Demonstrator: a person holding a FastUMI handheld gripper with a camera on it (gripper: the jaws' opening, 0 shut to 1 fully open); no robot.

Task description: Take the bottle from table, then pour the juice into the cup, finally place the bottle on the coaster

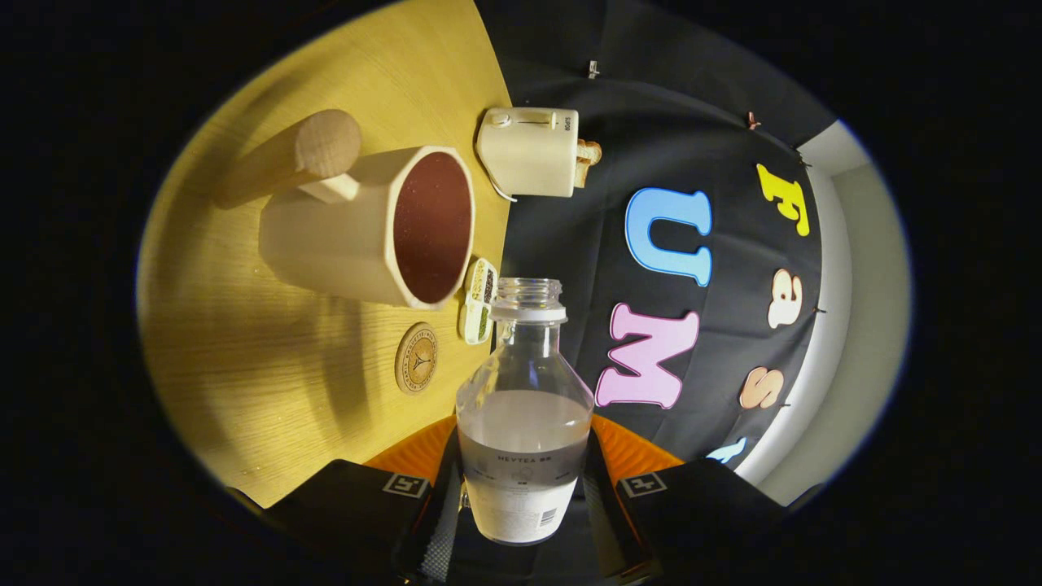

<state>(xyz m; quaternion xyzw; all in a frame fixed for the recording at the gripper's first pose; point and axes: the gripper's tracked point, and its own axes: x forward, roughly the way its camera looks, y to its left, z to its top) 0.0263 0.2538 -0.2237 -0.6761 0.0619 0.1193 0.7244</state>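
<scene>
My gripper [523, 496] is shut on a clear bottle [525, 423], with one black finger pressed against each side of its lower body. The bottle is about half full of white liquid and has no cap. The whole scene appears rolled sideways, so the bottle lies tipped over relative to the wooden table [244, 391]. Its open mouth [529, 293] sits just beside the rim of a cream cup [366, 232] with a dark red inside and a round wooden handle [326, 146]. A round wooden coaster [417, 358] lies on the table between the cup and my fingers.
A small white tray of seeds [480, 301] sits next to the cup's rim, close to the bottle mouth. A cream toaster [529, 152] holding bread stands beyond the cup at the table's back edge, against the black cloth wall.
</scene>
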